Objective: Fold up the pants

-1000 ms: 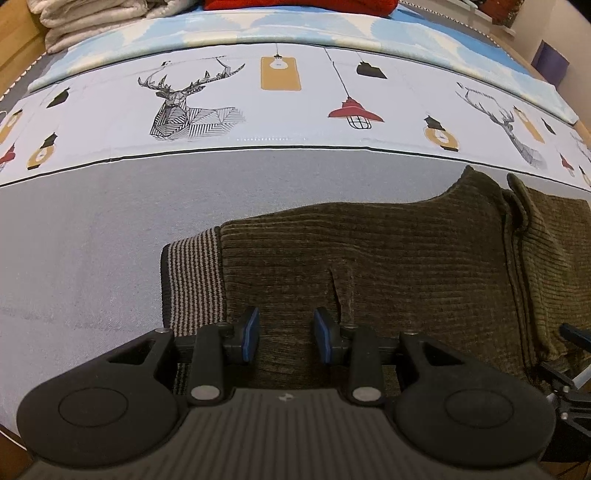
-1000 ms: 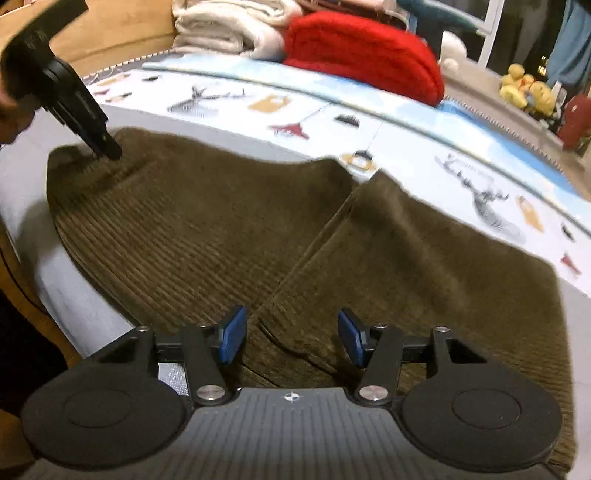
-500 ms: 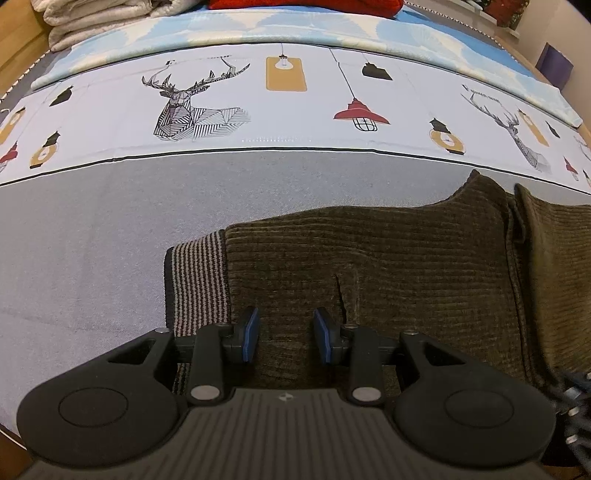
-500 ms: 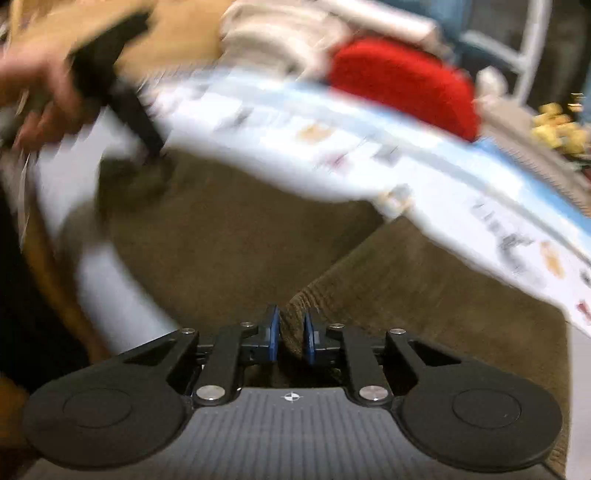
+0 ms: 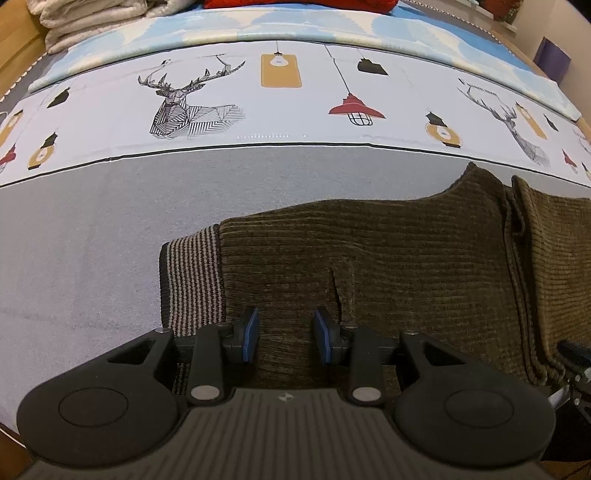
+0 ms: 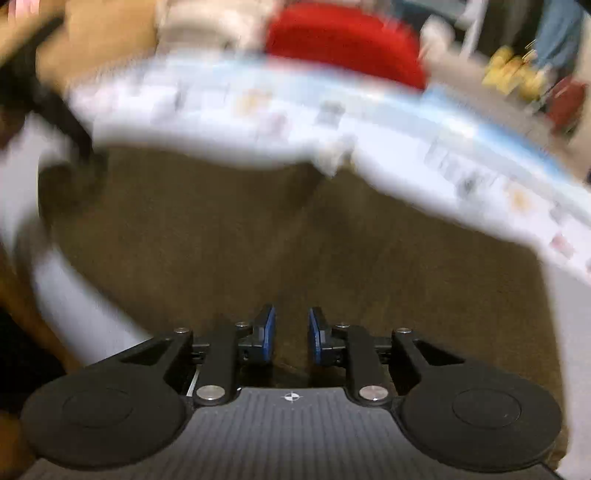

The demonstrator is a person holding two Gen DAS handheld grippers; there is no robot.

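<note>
A: Where are the pants?

B: The olive-brown ribbed corduroy pants (image 5: 388,266) lie flat on a plain grey sheet (image 5: 92,240) covering the near part of a bed. Their striped elastic waistband (image 5: 194,277) points to the left in the left wrist view, and the two legs run off to the right.

A: And the tongs?

B: The left gripper (image 5: 284,334) sits low over the waist, just right of the waistband. Its blue pads (image 5: 251,332) stand apart with corduroy between them; whether they press on it I cannot tell. The right gripper (image 6: 291,338) is over the legs in a badly blurred picture. Its jaws closed to a narrow gap and have just eased open slightly. Brown cloth lies in the gap, but a grip cannot be made out.

A: What surrounds the pants?

B: Beyond the grey sheet is a white bedspread printed with deer and hanging lamps (image 5: 295,107), then a light blue band. A red knitted cushion (image 6: 343,44) and folded cream blankets (image 5: 92,18) rest at the far edge.
</note>
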